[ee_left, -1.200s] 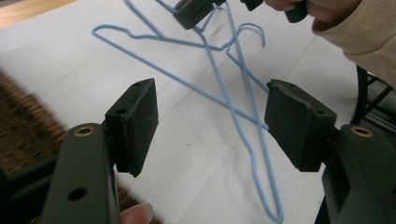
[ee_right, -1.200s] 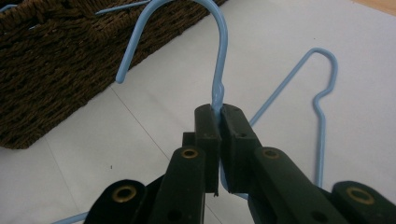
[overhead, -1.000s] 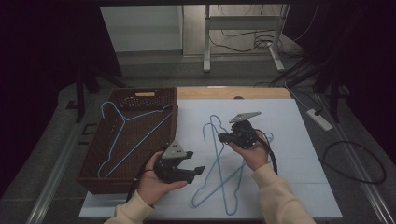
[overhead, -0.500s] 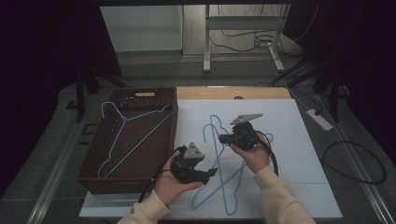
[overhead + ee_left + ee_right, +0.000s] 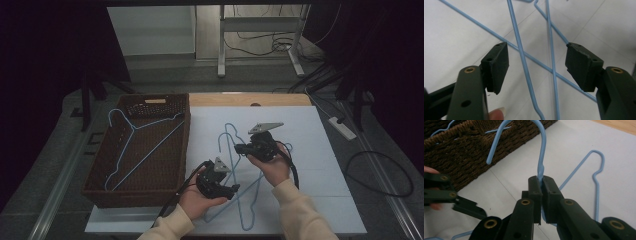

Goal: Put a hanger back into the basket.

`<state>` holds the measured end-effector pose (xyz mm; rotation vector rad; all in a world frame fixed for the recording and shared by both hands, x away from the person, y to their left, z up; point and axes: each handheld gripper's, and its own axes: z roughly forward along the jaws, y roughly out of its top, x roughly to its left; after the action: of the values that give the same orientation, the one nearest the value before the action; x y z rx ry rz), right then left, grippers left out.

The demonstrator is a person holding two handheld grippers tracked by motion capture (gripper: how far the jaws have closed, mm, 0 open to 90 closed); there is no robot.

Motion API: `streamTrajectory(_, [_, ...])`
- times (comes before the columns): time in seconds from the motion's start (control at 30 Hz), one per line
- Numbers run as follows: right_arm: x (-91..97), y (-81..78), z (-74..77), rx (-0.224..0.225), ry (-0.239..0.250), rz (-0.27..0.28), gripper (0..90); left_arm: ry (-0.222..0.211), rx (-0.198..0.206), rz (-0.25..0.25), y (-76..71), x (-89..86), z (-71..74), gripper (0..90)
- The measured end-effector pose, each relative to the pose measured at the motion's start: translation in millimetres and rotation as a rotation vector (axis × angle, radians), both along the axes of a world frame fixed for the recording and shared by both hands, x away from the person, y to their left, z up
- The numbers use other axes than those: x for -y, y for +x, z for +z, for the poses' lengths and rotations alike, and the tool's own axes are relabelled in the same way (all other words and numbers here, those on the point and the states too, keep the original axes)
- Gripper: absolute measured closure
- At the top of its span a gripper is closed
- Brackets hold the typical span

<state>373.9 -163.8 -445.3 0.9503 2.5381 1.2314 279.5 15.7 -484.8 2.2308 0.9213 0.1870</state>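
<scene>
Two light-blue wire hangers (image 5: 245,210) lie crossed on the white table top. My right gripper (image 5: 239,148) is shut on the twisted neck of one of them, just below its hook (image 5: 541,152); the jaws (image 5: 542,187) press together on the wire. The other hanger's hook (image 5: 596,170) rests flat on the table beside it. My left gripper (image 5: 231,190) hovers low over the crossing wires (image 5: 521,50), open; its jaws (image 5: 536,65) have just been closing a little, with the wires below and between the pads, untouched.
A dark wicker basket (image 5: 100,195) stands at the left with another blue hanger (image 5: 134,150) inside. A white power strip (image 5: 342,127) and a looped cable (image 5: 380,175) lie on the floor at the right. The wooden table edge (image 5: 250,99) runs along the back.
My left gripper has moved right from beside the basket and sunk down over the crossed hanger wires. The right gripper has stayed put, still clamped on the hanger neck.
</scene>
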Motion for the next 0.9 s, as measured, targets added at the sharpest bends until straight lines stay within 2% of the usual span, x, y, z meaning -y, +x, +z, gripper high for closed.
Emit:
streamTrajectory(0.1, [0.0,-0.8,0.6,0.000,0.006,0.005,86.3,0.002,-0.010,0.009,3.6,2.3,-4.9,43.2])
streamTrajectory(0.23, [0.3,-2.1,1.4,0.000,0.018,0.012,86.3,-0.006,-0.028,0.011,7.3,2.9,-9.4,61.4])
streamTrajectory(0.47, [5.0,-4.6,3.4,0.004,0.042,0.021,86.1,-0.024,-0.048,0.032,11.1,0.3,-12.5,81.0])
streamTrajectory(0.67, [10.7,-6.5,4.0,0.008,0.066,0.022,85.7,-0.039,-0.053,0.057,12.7,-1.1,-13.8,84.3])
streamTrajectory(0.77, [14.4,-7.6,5.2,0.012,0.087,0.025,83.0,-0.063,-0.045,0.073,11.7,-2.5,-12.9,85.1])
streamTrajectory(0.83, [17.6,-10.3,7.2,0.026,0.109,0.026,73.8,-0.067,-0.045,0.076,12.1,-3.0,-12.4,85.2])
streamTrajectory(0.9, [22.3,-15.9,10.2,0.052,0.117,0.000,62.2,-0.074,-0.046,0.079,12.3,-3.4,-12.4,85.2])
